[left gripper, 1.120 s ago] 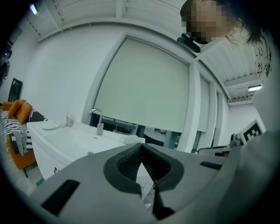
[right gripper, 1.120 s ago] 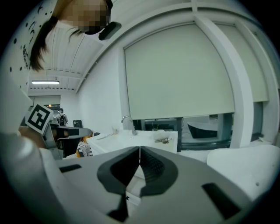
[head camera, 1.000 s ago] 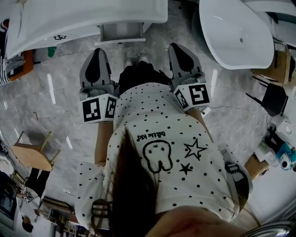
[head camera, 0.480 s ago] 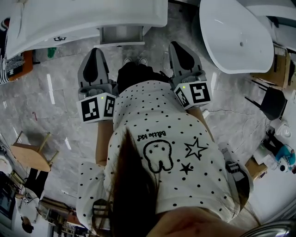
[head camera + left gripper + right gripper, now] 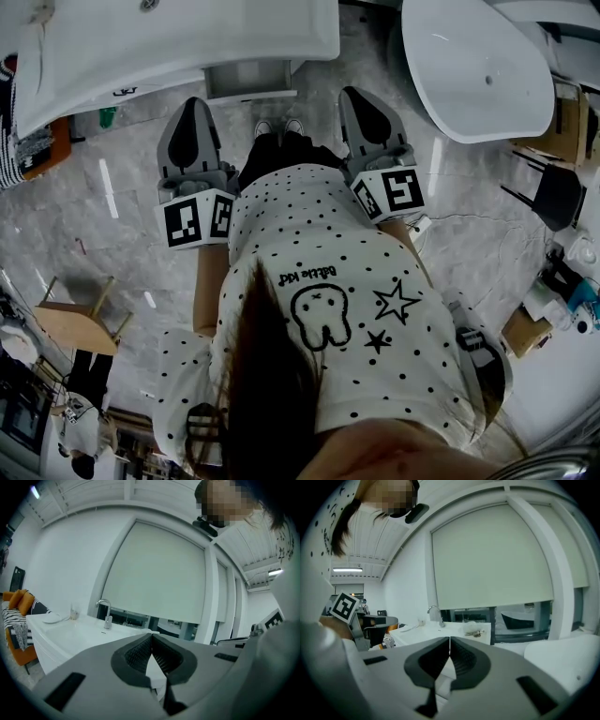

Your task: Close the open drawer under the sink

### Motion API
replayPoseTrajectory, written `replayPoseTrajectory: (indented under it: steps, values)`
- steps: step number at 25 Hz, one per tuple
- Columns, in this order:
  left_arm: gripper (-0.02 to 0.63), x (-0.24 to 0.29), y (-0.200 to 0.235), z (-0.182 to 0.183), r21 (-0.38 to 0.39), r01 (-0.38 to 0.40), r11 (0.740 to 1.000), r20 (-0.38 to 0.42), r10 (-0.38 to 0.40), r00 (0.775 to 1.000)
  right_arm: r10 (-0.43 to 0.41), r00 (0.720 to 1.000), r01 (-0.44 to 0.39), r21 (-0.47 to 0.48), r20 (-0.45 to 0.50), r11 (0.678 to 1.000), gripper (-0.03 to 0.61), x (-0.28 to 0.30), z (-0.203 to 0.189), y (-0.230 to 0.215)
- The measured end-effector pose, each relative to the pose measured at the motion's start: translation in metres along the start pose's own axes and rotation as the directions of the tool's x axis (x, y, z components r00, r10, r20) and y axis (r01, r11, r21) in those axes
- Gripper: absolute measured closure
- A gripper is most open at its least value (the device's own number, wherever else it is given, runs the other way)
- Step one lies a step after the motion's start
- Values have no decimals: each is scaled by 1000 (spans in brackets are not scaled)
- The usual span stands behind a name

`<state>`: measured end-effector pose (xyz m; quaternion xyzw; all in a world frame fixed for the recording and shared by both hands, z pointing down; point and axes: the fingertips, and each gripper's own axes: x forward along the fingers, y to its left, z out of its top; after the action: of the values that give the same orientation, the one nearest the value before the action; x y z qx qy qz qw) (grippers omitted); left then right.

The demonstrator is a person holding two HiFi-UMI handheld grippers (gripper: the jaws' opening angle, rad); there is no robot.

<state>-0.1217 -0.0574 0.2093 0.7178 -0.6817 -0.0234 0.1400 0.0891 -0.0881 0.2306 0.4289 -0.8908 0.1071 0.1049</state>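
Head view: left claw [image 5: 192,105], right claw [image 5: 360,95] shut, empty; drawer [image 5: 251,81] open.

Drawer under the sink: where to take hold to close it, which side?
The drawer: take its front panel, coming from the front. It juts out from under the sink with a flat front edge and no handle visible, so likely push, not pinch.

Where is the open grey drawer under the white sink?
Head view, top centre: the grey drawer juts from beneath the white sink counter, just beyond the person's shoes.
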Motion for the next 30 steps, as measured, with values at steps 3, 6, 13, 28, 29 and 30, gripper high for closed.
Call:
replayPoseTrajectory:
  steps: [3, 6, 13, 28, 29, 30]
  values:
    - [607, 4, 0, 1, -1, 13, 1000, -2, -13, 1000, -11, 1000, 11, 2, -4, 1000, 565, 1, 0, -1]
    - [607, 4, -1, 3, -4, 16, 1000, -2, -16, 1000, -13, 1000, 13, 2, -4, 1000, 565, 2, 3, -1]
    - [607, -2, 8, -26, -14, -6, 1000, -60, 5, 998, -10, 1000, 10, 4, -20, 1000, 565, 6, -5, 3]
    - [607, -11, 8, -51, -33, 7, 999, -126, -12, 992, 8, 999, -8, 7, -53, 1000, 565, 2, -14, 9]
    - [607, -11, 9, -55, -30, 9, 1000, -135, -13, 991, 7, 998, -6, 9, -56, 1000, 565, 2, -15, 9]
    - [607, -11, 11, -59, -25, 13, 1000, -144, -16, 989, 5, 998, -5, 10, -57, 1000, 565, 2, -17, 10]
